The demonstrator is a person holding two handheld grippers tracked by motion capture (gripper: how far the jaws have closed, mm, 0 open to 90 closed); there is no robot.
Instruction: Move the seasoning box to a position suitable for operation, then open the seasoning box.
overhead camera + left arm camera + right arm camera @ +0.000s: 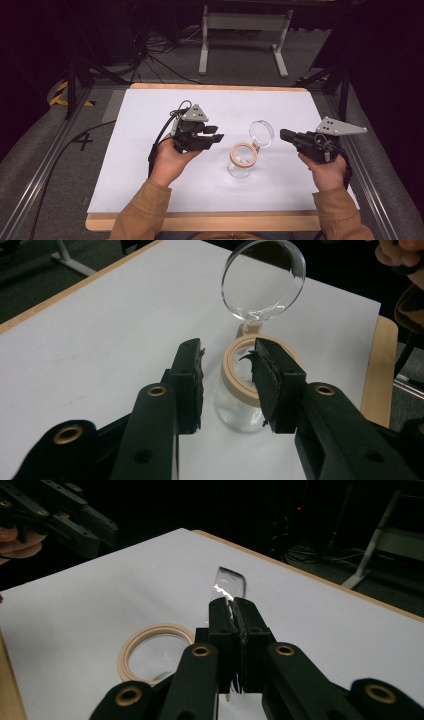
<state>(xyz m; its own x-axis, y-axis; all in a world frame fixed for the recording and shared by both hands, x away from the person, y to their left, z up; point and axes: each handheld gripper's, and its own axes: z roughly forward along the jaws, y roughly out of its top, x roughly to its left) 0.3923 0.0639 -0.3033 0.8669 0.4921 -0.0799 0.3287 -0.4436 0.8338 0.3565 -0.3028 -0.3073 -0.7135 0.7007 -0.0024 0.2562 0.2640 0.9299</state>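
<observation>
A small clear glass jar (pixel 243 159) with a beige rim stands upright near the middle of the white table top (pixel 150 170). Its round clear hinged lid (pixel 261 133) is swung up and open at the far side. My left gripper (pixel 216 133) hovers just left of the jar, open, with nothing between its jaws. In the left gripper view the jar (pixel 235 415) sits beyond the open left gripper (pixel 227 346), under the lid (pixel 263 280). My right gripper (pixel 283 134) is shut and empty, just right of the lid. The right gripper view shows the right gripper (pixel 233 603) short of the lid (pixel 227 582), the jar's rim (pixel 131 647) at lower left.
The white sheet lies on a wooden board (pixel 200 222) with metal rails along both sides. Cables (pixel 160 60) and a white stand frame (pixel 245 22) are on the floor behind the table. My left gripper (pixel 107 530) appears at the upper left of the right gripper view.
</observation>
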